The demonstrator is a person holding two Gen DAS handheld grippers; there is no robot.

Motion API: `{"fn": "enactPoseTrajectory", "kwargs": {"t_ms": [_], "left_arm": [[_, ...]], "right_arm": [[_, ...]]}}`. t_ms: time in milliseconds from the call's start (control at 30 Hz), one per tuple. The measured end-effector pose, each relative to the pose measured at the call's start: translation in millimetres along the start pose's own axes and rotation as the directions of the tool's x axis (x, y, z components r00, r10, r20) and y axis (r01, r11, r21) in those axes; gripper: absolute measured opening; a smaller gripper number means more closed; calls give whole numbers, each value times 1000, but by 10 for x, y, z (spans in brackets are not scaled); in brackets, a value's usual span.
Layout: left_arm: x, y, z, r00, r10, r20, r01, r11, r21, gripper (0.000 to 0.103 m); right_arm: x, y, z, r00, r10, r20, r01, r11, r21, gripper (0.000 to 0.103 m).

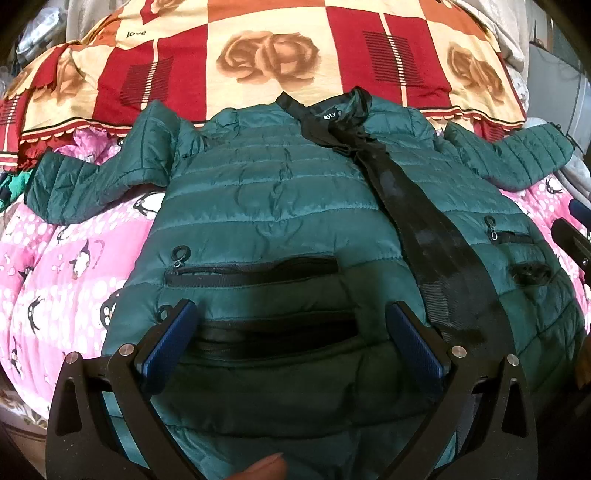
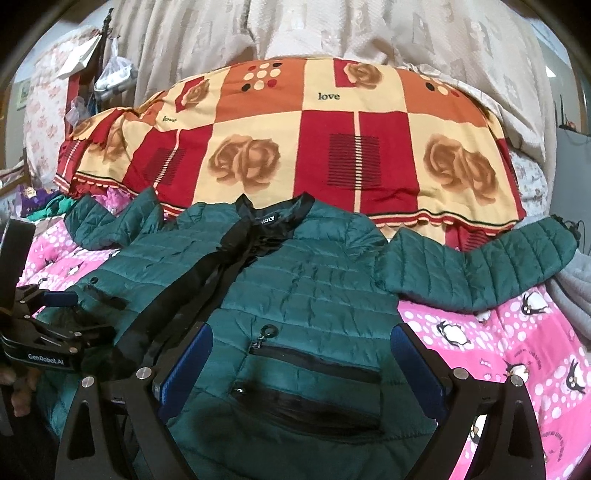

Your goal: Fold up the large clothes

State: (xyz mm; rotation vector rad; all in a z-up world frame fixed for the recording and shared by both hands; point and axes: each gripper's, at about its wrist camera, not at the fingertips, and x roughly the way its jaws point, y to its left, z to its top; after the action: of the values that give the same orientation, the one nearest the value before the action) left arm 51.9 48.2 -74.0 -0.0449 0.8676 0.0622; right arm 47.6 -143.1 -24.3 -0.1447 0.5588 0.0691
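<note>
A dark green quilted jacket (image 1: 266, 199) lies face up on a pink penguin-print blanket (image 1: 55, 258), collar away from me, both sleeves spread sideways. A black placket strip (image 1: 424, 240) runs down its front. My left gripper (image 1: 291, 325) hovers open over the left pocket zipper (image 1: 251, 275) near the hem, with nothing between its blue pads. In the right wrist view the same jacket (image 2: 303, 288) fills the middle, and my right gripper (image 2: 301, 350) stands open over the right pocket zipper (image 2: 314, 362). The left gripper's body (image 2: 40, 332) shows at that view's left edge.
A red, cream and orange rose-patterned cover (image 2: 295, 147) lies on the bed behind the jacket. Pale curtains (image 2: 332, 33) hang beyond it. Clutter and bags (image 2: 107, 74) sit at the far left. A thumb (image 1: 266, 469) shows at the bottom of the left wrist view.
</note>
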Motion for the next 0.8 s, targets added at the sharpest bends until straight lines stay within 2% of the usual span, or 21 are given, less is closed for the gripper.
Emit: {"fn": "enactPoseTrajectory", "kwargs": {"t_ms": [167, 300, 567, 800], "left_arm": [[11, 14, 6, 1000, -5, -3, 5, 1000, -12, 103], [10, 23, 11, 1000, -5, -3, 5, 1000, -14, 103], [-35, 5, 50, 999, -36, 21, 36, 999, -23, 103], [-49, -81, 57, 998, -21, 66, 20, 1000, 10, 103]], "right_arm": [[-23, 33, 10, 999, -35, 12, 35, 999, -22, 96], [-50, -9, 36, 999, -43, 12, 43, 999, 10, 96], [177, -32, -109, 996, -22, -87, 26, 999, 47, 96], [246, -49, -171, 992, 0, -128, 10, 997, 73, 96]]}}
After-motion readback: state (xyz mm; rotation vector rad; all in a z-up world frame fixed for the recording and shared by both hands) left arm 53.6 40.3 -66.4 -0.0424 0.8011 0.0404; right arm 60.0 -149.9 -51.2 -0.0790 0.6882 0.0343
